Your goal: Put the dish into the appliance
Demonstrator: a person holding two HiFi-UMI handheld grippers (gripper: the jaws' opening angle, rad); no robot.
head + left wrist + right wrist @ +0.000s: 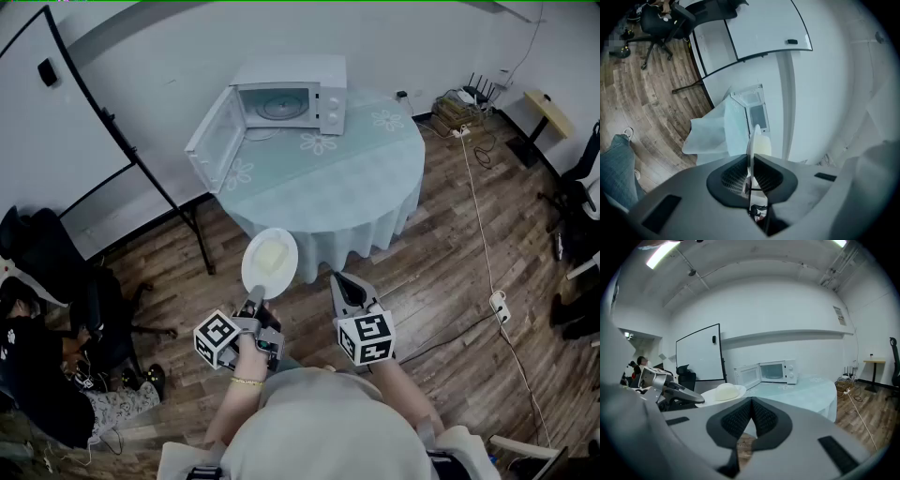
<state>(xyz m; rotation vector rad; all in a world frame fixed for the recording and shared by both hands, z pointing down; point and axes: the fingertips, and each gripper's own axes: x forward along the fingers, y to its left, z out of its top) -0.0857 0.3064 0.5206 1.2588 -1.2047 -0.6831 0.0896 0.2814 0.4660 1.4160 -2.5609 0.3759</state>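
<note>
A white dish with a pale bun on it is held out in front of the person, short of the round table. My left gripper is shut on the dish's near rim; in the left gripper view the dish stands edge-on between the pads. My right gripper hovers to the right of the dish, shut and empty, its pads meeting. The white microwave sits at the table's far side with its door swung open to the left. The right gripper view shows the dish and the microwave.
A whiteboard on a black stand stands left of the table. A person sits by office chairs at the left. A white cable with a power strip runs over the wood floor on the right, near a small desk.
</note>
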